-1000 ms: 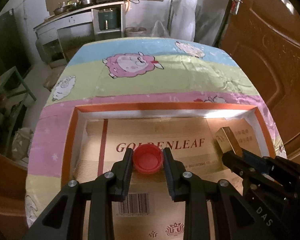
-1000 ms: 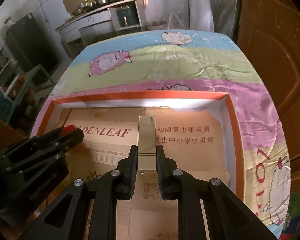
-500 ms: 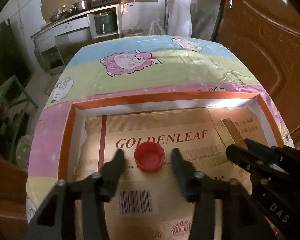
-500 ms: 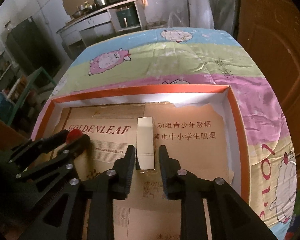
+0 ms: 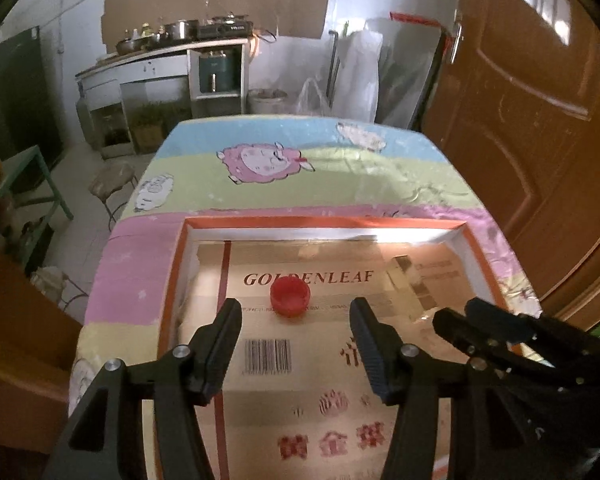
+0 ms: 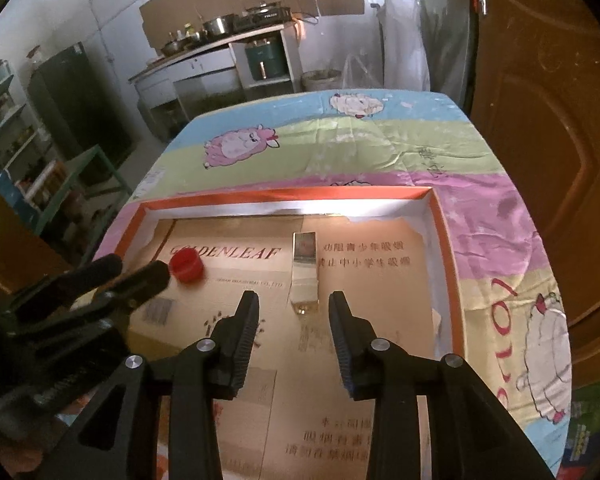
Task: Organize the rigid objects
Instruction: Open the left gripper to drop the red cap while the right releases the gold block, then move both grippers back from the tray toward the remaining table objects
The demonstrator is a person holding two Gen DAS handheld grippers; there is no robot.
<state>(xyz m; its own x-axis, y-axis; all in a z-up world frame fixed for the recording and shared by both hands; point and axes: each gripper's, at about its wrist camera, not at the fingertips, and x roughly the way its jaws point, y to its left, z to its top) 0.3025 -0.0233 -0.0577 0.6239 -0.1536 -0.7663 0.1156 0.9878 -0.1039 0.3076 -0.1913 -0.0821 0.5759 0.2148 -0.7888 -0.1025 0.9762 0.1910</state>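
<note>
Noted inside the orange-rimmed tray (image 6: 444,240): red cap (image 5: 290,295) left, gold box (image 6: 305,272) right, both light, rigid, slick, best pinched across sides; left gripper (image 5: 296,312) and right gripper (image 6: 294,306) jaws opening, empty.

Both wrist cameras are looking steeply down and forward, close over the orange-rimmed tray (image 5: 466,240) (left view from its left side, right view from its right). They are sharing the tray floor, the patterned cloth (image 6: 380,140) and the kitchen counter (image 5: 160,60) beyond.
</note>
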